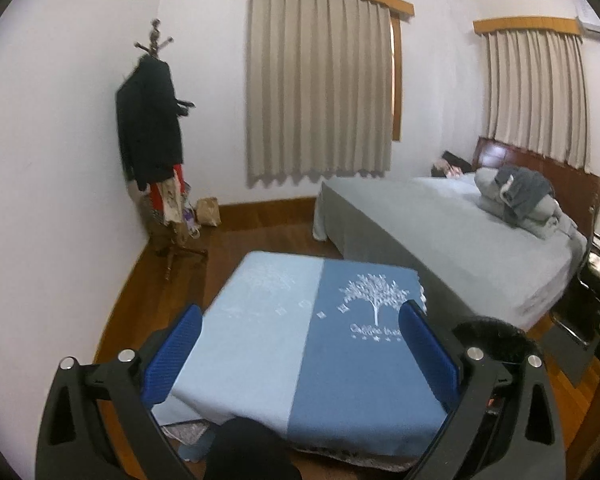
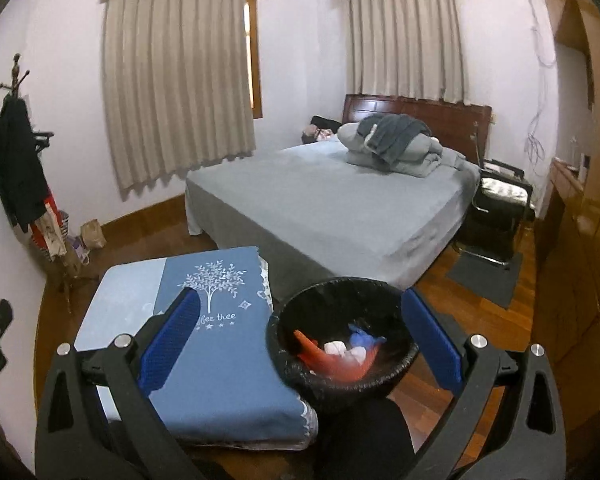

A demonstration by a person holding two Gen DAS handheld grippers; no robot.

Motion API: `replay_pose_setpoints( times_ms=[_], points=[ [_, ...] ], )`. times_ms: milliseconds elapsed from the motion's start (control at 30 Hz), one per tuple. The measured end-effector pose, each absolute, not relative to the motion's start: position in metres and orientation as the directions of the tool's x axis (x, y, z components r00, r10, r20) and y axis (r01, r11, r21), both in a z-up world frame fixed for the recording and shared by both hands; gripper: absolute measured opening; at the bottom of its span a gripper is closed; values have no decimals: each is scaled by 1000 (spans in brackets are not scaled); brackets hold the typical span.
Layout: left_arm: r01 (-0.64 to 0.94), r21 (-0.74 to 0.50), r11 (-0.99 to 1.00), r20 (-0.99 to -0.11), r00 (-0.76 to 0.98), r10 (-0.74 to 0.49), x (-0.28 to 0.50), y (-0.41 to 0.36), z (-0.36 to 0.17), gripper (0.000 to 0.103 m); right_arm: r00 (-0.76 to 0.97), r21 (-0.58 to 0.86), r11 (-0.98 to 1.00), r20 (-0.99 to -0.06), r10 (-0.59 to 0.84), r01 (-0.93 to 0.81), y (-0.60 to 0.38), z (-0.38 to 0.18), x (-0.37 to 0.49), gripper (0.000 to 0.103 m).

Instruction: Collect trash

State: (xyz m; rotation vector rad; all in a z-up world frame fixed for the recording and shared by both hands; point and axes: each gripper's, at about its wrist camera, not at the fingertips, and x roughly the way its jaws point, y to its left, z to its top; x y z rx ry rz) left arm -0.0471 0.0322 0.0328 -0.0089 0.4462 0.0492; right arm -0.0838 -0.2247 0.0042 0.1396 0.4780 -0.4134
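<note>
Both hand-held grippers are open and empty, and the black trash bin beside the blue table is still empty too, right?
Not quite: the trash bin is not empty. The right wrist view shows red, white and blue scraps inside it. The rest holds: the right hand-held gripper and left hand-held gripper are open and empty.

Left gripper (image 1: 300, 344) hangs wide apart above the blue-covered table (image 1: 260, 360).

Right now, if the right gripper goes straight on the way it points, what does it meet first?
Probably the black trash bin. It sits directly ahead of the open right gripper, between the blue fingers, with red, white and blue trash inside. Depth is unclear; the blue-covered table lies slightly left.
</note>
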Motion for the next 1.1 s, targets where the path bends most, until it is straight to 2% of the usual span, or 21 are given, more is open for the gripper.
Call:
replay_pose_setpoints(
  times_ms=[467,1100],
  points=[
    [1,31,1000,-392,920,11,-76,16,48,97,816,27,882,-394,-423,471,-215,13,-124,98],
    [25,39,999,-401,916,-7,-59,-1,40,97,804,23,874,-406,-435,485,-219,5,-100,98]
  ],
)
